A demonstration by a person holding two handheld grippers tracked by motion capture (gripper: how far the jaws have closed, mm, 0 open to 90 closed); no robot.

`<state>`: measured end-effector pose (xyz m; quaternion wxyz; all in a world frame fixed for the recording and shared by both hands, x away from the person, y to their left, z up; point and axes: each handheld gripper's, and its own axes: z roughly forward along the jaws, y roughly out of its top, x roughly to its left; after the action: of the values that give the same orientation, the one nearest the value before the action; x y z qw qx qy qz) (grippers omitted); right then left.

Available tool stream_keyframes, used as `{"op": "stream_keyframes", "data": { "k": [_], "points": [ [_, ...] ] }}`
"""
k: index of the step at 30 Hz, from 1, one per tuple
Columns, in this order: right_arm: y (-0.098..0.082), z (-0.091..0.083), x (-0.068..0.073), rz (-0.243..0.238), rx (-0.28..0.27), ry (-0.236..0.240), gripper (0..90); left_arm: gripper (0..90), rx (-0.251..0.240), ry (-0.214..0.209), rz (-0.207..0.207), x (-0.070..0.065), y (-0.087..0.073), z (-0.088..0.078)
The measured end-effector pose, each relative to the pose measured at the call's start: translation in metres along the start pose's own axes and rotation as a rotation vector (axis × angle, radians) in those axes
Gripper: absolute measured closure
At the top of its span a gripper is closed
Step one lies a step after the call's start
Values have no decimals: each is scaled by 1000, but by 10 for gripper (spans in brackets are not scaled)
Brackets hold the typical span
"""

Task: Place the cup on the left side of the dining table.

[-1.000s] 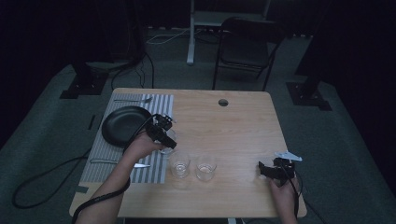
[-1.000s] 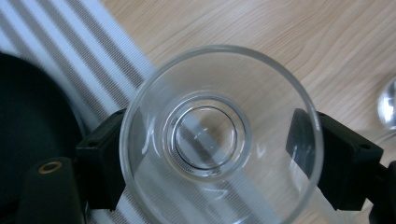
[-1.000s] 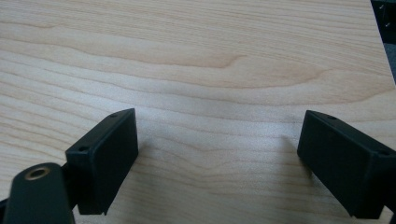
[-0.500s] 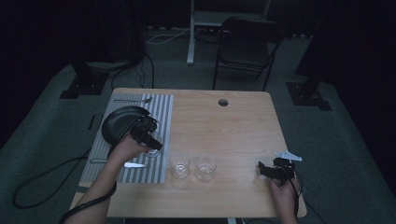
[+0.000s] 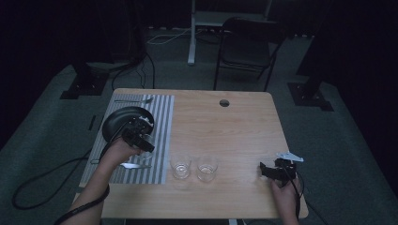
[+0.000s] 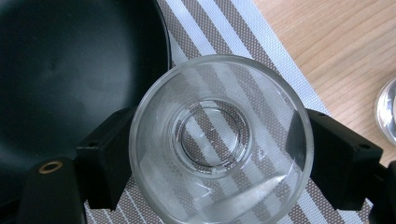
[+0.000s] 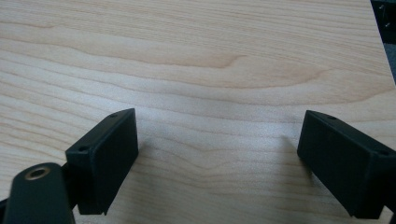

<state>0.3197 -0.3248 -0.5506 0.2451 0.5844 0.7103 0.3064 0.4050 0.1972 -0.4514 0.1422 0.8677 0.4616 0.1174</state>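
A clear drinking glass point(image 6: 215, 140) sits between the jaws of my left gripper point(image 6: 215, 161), which is shut on it; I look down through its mouth. The left gripper point(image 5: 139, 139) hangs over a striped placemat point(image 5: 162, 117), just right of a black plate point(image 5: 114, 123). The plate point(image 6: 70, 70) and the placemat's stripes point(image 6: 224, 28) lie below the glass. My right gripper point(image 5: 265, 170) rests near the table's right front, open, with bare wood between its jaws point(image 7: 217, 158).
Two more clear glasses point(image 5: 180, 166) point(image 5: 207, 167) stand on the wooden table point(image 5: 234, 126) right of the placemat. A fork point(image 5: 133, 100) lies at the mat's far edge, another utensil point(image 5: 133, 165) near its front. A chair point(image 5: 248, 42) stands beyond the table.
My left hand has carried the glass leftward, from beside the two standing glasses to over the placemat by the plate. The right gripper has stayed put.
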Motion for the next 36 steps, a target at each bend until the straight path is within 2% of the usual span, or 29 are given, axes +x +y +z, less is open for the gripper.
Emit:
{"op": "stream_keyframes", "data": {
  "k": [2,4,7,9,10,11,12,14,15,16,17,19,27,29,31,36],
  "points": [
    [0,0,0,0,0,0,119,183,-25,-12,-20,3,-2,1],
    [0,0,0,0,0,0,119,182,-56,-18,-56,6,-5,2],
    [0,0,0,0,0,0,119,177,-77,-31,-62,7,-11,4],
    [0,0,0,0,0,0,119,174,-105,-24,-73,6,-14,4],
    [0,0,0,0,0,0,119,138,-103,-33,-81,6,-15,5],
    [0,0,0,0,0,0,119,62,-106,-32,-87,6,-16,6],
    [0,0,0,1,0,0,119,23,-114,-21,-91,5,-18,6],
    [0,0,0,0,0,0,119,20,-166,-7,-95,3,-21,6],
    [0,0,0,0,0,0,119,20,-195,18,-84,2,-24,5],
    [0,0,0,0,0,0,119,20,-206,27,-94,1,-25,5],
    [0,0,0,0,0,0,119,20,-214,16,-108,2,-27,5],
    [0,0,0,0,0,0,119,20,-220,-10,-143,2,-31,6],
    [0,0,0,0,0,0,119,0,-248,31,-174,0,-49,10],
    [0,0,0,0,0,0,120,0,-264,22,-191,1,-53,9],
    [0,0,0,0,0,0,119,0,-265,43,-189,0,-57,8],
    [0,0,0,0,0,0,119,0,-274,56,-196,-2,-69,7]
  ]
}}
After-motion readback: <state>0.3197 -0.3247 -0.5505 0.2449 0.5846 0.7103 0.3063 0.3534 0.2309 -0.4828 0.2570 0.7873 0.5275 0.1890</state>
